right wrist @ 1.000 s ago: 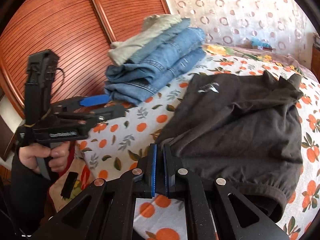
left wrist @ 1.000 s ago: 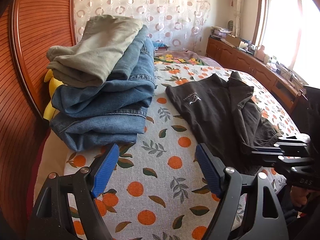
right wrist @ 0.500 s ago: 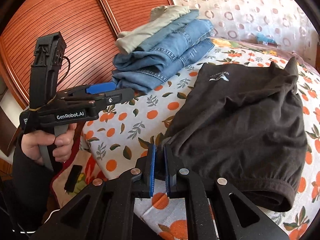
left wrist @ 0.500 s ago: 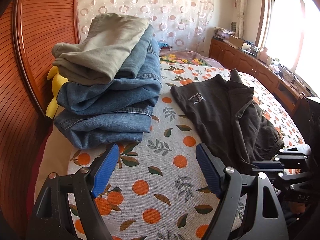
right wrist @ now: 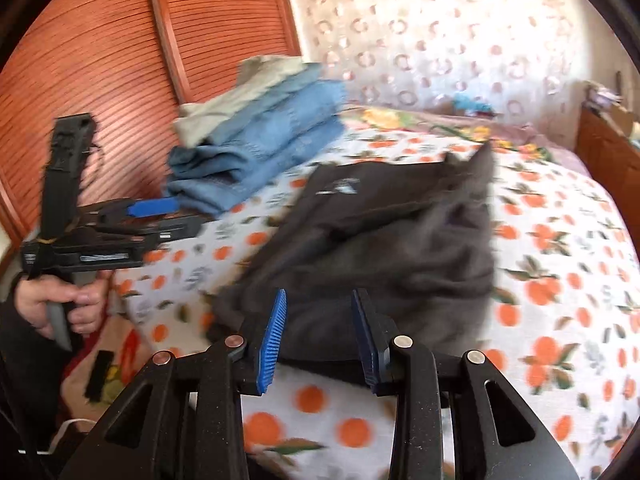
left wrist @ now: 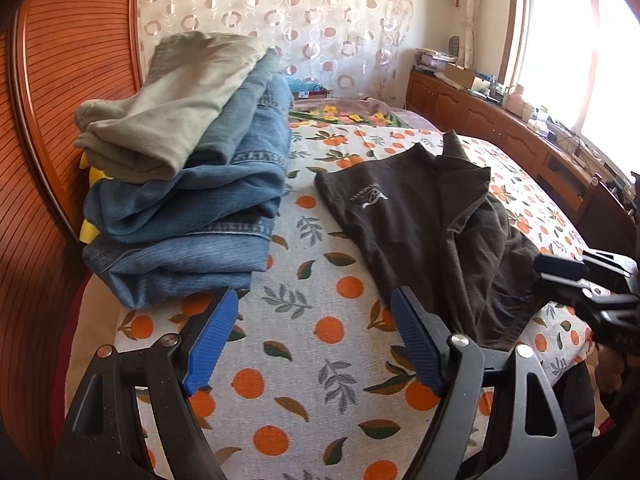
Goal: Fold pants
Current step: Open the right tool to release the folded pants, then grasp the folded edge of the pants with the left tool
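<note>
Dark brown-black pants [left wrist: 432,232] with a small white logo lie partly folded on the orange-print bedspread [left wrist: 320,320], also in the right wrist view [right wrist: 384,248]. My left gripper [left wrist: 312,340] is open and empty, low over the sheet just left of the pants' near edge. It shows at the left of the right wrist view [right wrist: 160,216]. My right gripper [right wrist: 320,340] is open and empty at the pants' near hem. It shows at the right edge of the left wrist view [left wrist: 560,276].
A stack of folded blue jeans [left wrist: 188,220] topped by khaki pants [left wrist: 176,104] sits at the bed's left by the slatted wooden headboard [left wrist: 48,120]. A wooden cabinet [left wrist: 520,148] runs under the window at right. The bed's front edge is close below both grippers.
My right gripper was shut on the pants' near edge and has now opened and let go. The view shifted and blurred. My left gripper stayed open and drew back slightly.
</note>
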`<control>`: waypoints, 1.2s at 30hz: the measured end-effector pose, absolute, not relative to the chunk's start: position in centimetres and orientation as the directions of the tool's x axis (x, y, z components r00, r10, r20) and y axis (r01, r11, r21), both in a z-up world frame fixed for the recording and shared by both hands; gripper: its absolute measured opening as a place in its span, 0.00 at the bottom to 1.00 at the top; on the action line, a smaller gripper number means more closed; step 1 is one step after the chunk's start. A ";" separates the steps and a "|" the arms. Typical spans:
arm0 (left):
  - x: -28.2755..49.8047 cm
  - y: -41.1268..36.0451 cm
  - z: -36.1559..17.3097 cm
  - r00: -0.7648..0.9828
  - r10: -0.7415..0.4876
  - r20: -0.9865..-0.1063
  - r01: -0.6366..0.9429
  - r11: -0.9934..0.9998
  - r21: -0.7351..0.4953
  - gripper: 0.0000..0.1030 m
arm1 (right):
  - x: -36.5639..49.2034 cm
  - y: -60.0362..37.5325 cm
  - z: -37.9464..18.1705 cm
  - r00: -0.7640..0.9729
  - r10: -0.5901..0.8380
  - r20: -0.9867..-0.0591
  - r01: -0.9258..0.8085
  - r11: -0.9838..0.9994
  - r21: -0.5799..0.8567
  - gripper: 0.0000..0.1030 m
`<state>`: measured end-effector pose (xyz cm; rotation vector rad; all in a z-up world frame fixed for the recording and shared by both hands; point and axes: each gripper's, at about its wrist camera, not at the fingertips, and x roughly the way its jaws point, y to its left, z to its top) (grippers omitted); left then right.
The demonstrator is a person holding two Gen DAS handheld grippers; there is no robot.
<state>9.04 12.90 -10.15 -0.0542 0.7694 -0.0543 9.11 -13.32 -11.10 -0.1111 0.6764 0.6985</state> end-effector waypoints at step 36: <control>23.2 -3.1 -9.6 0.564 -0.340 -0.753 0.419 0.903 -0.095 0.41 | 15.1 -20.2 -12.9 0.659 0.390 -0.643 -0.412 0.903 0.125 0.34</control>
